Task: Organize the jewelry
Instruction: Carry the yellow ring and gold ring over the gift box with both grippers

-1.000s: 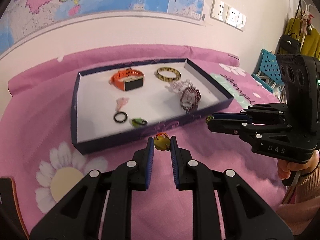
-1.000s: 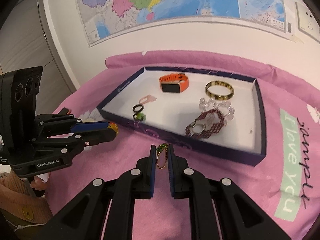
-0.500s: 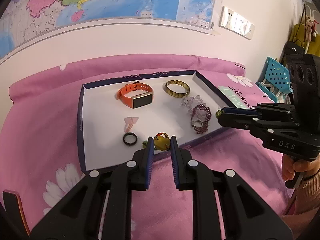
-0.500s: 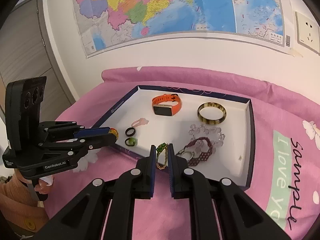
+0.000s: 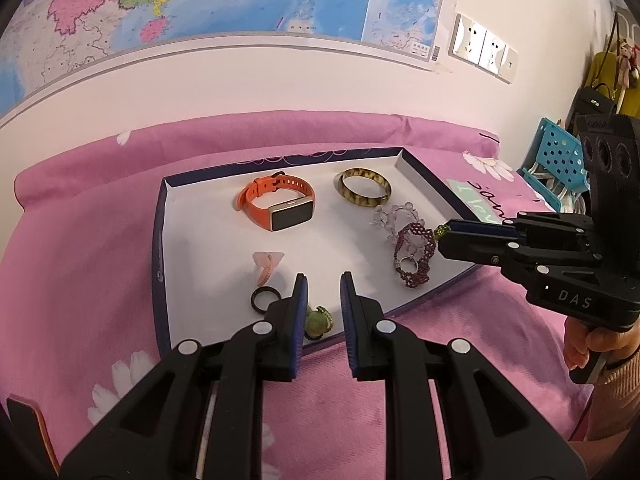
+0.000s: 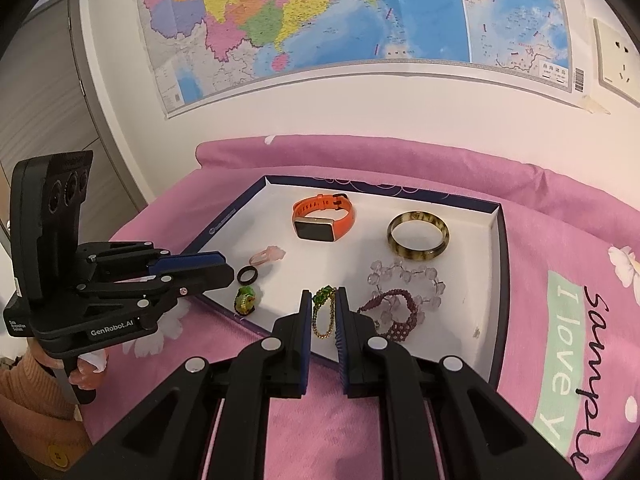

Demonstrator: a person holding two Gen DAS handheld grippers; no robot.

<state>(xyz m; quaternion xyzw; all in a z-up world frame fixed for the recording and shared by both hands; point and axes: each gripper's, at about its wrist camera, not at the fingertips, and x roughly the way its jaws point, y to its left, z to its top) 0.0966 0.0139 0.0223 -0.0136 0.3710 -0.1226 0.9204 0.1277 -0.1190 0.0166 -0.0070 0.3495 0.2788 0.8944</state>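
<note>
My right gripper (image 6: 324,314) has its fingers pinched narrow on the green-and-gold chain (image 6: 323,312), dangling over the tray's (image 6: 494,300) near edge. My left gripper (image 5: 323,300), slightly parted, holds nothing; the green ring (image 5: 318,322) lies below. Released now, the chain could tangle the purple bracelet (image 6: 394,316) beside it.

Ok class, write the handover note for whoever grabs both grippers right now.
Left gripper: jaws slightly apart, nothing clamped; a yellow-green piece lies in the tray below it.
Right gripper: shut on the green-and-gold chain, hanging over the tray's near edge.
Done: watch, bangle, maroon bracelet and black ring are in the tray.
Left: lower the chain into the tray, release.
</note>
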